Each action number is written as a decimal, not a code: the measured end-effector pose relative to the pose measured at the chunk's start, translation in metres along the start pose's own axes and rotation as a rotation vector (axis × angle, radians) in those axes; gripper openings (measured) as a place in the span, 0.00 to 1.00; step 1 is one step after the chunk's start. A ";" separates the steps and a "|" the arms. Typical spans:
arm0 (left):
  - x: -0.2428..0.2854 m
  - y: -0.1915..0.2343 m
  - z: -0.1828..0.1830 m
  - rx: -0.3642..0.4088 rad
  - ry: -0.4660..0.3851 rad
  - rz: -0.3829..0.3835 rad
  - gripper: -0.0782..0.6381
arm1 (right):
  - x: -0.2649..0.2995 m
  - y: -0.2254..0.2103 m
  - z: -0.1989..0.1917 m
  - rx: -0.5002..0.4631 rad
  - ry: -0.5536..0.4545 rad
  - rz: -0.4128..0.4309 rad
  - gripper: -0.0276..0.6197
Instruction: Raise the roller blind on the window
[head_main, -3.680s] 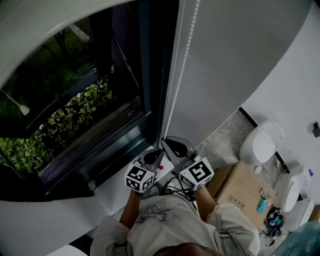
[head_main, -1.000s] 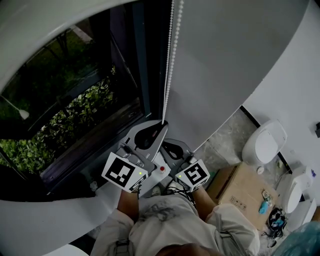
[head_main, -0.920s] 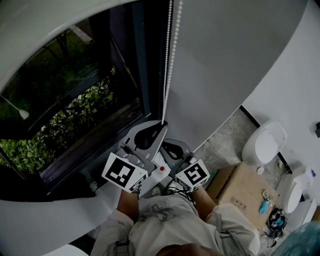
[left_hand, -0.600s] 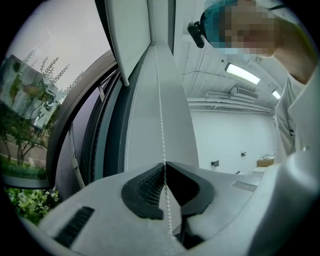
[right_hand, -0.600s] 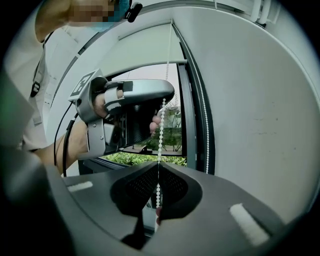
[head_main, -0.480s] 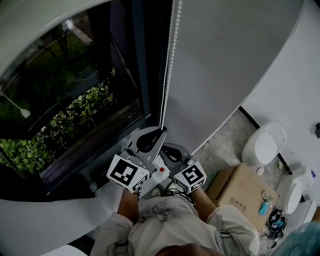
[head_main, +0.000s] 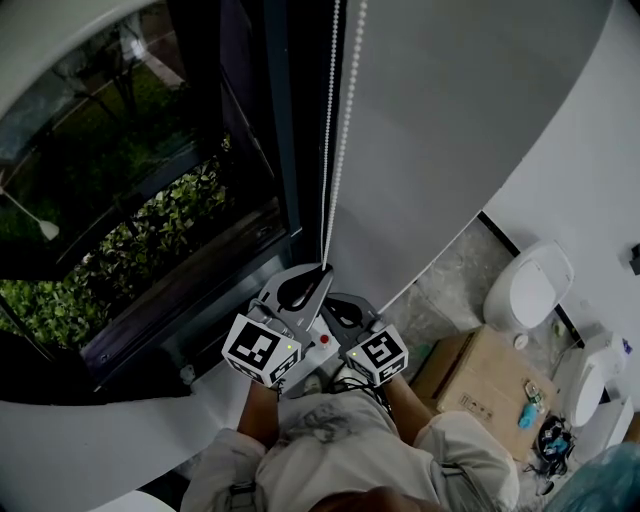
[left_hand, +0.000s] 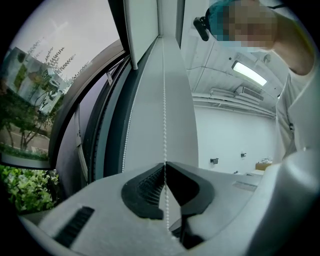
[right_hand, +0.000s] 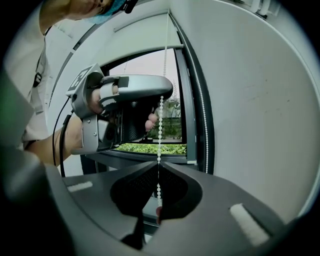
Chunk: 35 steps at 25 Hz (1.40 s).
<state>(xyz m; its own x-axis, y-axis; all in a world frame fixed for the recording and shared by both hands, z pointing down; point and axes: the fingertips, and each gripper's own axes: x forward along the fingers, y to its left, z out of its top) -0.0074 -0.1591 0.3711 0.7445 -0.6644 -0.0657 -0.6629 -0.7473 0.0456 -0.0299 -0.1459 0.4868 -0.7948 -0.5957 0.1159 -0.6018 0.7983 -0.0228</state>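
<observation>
Both of my hands are lower now than a second ago, sinking together along the cord. My left gripper (left_hand: 164, 163) and my right gripper (right_hand: 158, 164) are each pinching tight the same strand of the thin white bead chain (head_main: 328, 150), the left just above the right. This chain is running straight up from the jaws toward the white fabric roller blind (head_main: 60, 25), which is sitting high over the dark-framed window (head_main: 150, 230). I am judging that the pull goes straight down.

My head camera looks steeply down from above at the dark-framed window (head_main: 288, 150). Each gripper camera sits close behind its own jaws and looks out along them at the white beaded cord (left_hand: 163, 100). The right one also catches my grey left gripper (right_hand: 162, 95). All three views share that cord.
</observation>
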 end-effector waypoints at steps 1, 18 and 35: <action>0.000 0.000 -0.003 -0.004 0.005 0.000 0.14 | 0.000 0.000 -0.003 0.003 0.007 -0.002 0.06; -0.002 0.001 -0.046 -0.064 0.068 0.000 0.14 | 0.005 0.002 -0.047 0.033 0.095 0.012 0.06; -0.006 -0.001 -0.057 -0.079 0.080 0.010 0.14 | -0.004 0.009 -0.052 0.017 0.101 0.013 0.12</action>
<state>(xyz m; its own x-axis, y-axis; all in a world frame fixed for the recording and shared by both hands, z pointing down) -0.0070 -0.1549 0.4281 0.7438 -0.6682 0.0143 -0.6644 -0.7369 0.1250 -0.0286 -0.1317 0.5373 -0.7908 -0.5730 0.2153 -0.5936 0.8037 -0.0414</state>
